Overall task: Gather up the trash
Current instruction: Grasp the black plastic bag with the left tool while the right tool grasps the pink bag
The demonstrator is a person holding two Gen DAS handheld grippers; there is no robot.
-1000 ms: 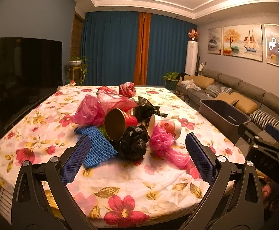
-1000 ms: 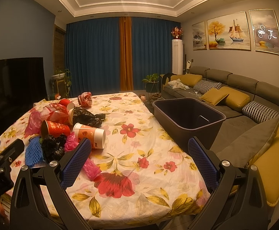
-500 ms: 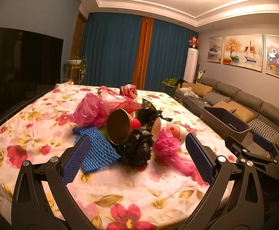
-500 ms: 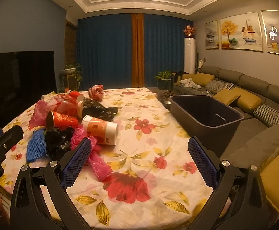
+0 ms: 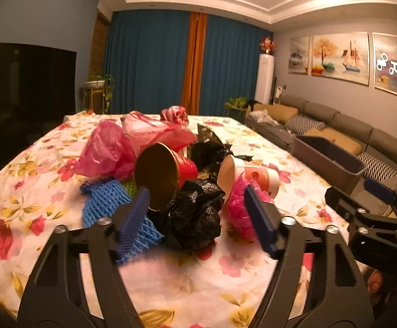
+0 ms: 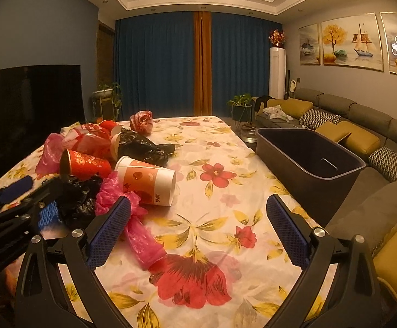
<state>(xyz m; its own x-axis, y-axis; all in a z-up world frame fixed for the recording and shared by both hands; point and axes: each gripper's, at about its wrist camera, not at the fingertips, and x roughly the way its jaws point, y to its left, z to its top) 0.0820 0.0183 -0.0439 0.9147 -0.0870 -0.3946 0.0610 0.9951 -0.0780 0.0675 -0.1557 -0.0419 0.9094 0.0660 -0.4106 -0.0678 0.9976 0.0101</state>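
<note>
As its jaws close, left hand-held gripper (image 5: 198,218) flanks black bag (image 5: 197,216)

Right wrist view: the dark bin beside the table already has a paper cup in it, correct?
Not correct. In the right wrist view the dark bin beside the table has no cup inside; the white and orange paper cup lies on its side on the table.

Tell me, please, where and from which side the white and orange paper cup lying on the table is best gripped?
The white and orange paper cup lies on its side, open mouth toward the bin. Probably best pinched across its round wall at mid-length, coming from above, clear of the pink bag at its base.
</note>
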